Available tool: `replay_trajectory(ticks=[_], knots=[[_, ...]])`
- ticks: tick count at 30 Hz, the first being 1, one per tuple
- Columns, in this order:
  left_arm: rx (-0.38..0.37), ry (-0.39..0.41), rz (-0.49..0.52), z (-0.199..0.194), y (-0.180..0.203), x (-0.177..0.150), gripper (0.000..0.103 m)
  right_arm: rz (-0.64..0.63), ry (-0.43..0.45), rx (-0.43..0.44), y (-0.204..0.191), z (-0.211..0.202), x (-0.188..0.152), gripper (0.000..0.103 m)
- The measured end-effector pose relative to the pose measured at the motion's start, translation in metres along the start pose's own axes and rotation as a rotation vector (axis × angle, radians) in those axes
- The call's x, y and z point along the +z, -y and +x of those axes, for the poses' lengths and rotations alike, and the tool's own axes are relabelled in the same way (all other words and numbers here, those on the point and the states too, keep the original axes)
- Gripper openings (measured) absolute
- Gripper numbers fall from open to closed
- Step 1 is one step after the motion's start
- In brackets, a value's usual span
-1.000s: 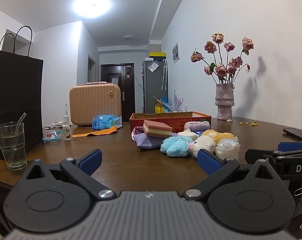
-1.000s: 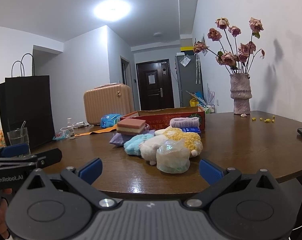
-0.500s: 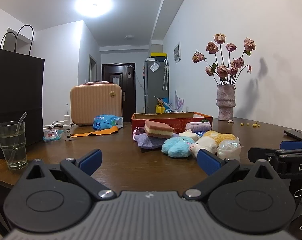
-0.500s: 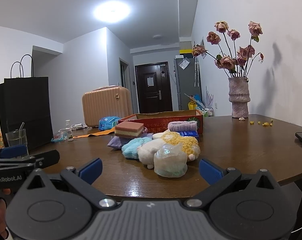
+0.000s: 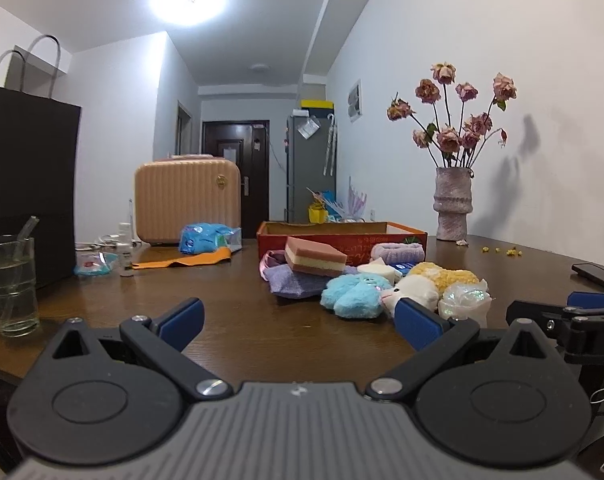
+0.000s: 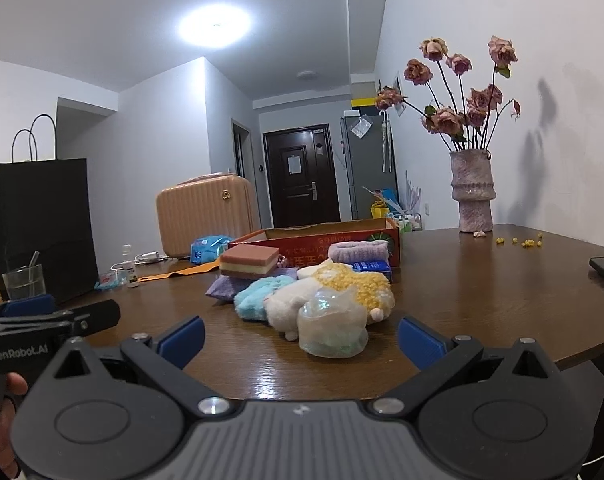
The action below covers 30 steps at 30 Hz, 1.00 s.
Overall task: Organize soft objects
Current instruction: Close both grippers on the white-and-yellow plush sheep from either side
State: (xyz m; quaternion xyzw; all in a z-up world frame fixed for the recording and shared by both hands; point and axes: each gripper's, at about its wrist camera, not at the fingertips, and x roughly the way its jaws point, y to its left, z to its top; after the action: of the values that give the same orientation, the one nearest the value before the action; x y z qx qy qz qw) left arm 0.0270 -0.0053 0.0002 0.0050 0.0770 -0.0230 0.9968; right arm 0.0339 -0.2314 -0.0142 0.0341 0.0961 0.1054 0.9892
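Before the soft pile (image 6: 302, 292), both claws (image 5: 297, 318) (image 6: 299, 338) agape.

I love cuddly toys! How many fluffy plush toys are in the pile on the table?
3: a fluffy blue plush toy at the pile's left, a white plush toy beside it in front, and a yellow curly plush toy behind. More may be hidden underneath.

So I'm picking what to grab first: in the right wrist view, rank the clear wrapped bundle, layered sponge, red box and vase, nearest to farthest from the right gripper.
1. Clear wrapped bundle, front of the pile, just ahead of the right gripper.
2. Layered sponge, behind, left.
3. Red box, behind the pile.
4. Vase, far right, by the wall.
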Motion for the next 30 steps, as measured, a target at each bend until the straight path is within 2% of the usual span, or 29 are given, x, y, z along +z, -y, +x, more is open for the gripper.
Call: replay_trajectory(ticks=[4,8,11,14,17,19,20,22,23,24,26,30], knots=[[-0.011,-0.046,-0.02,0.022,0.004,0.004,0.103,0.026,-0.04,0.006,0.013,0.02,0.004,0.103],[-0.019,-0.09,-0.003,0.045,0.011,0.006,0.103,-0.005,-0.05,0.004,0.018,0.038,0.008,0.103],[-0.035,-0.107,0.018,0.06,0.017,0.007,0.103,-0.008,-0.082,0.052,0.023,0.053,0.011,0.101],[-0.053,-0.145,0.018,0.081,0.024,0.009,0.103,-0.008,-0.114,0.06,0.032,0.07,0.017,0.095],[-0.095,-0.185,-0.005,0.102,0.028,0.014,0.103,0.058,-0.141,0.098,0.049,0.087,0.028,0.093],[-0.127,-0.206,-0.035,0.117,0.031,0.019,0.103,0.085,-0.157,0.102,0.062,0.1,0.036,0.081],[-0.147,-0.219,-0.056,0.125,0.031,0.022,0.1,0.097,-0.168,0.101,0.07,0.108,0.041,0.08],[-0.187,-0.262,-0.11,0.143,0.035,0.027,0.084,0.131,-0.197,0.097,0.085,0.126,0.048,0.063],[-0.203,-0.298,-0.138,0.154,0.037,0.028,0.074,0.151,-0.212,0.103,0.092,0.136,0.052,0.058],[-0.226,-0.336,-0.173,0.163,0.039,0.028,0.071,0.163,-0.225,0.117,0.098,0.145,0.054,0.052],[-0.266,-0.399,-0.242,0.178,0.039,0.024,0.07,0.162,-0.256,0.142,0.105,0.162,0.056,0.047],[-0.285,-0.419,-0.262,0.19,0.043,0.023,0.067,0.143,-0.292,0.212,0.114,0.185,0.062,0.048]])
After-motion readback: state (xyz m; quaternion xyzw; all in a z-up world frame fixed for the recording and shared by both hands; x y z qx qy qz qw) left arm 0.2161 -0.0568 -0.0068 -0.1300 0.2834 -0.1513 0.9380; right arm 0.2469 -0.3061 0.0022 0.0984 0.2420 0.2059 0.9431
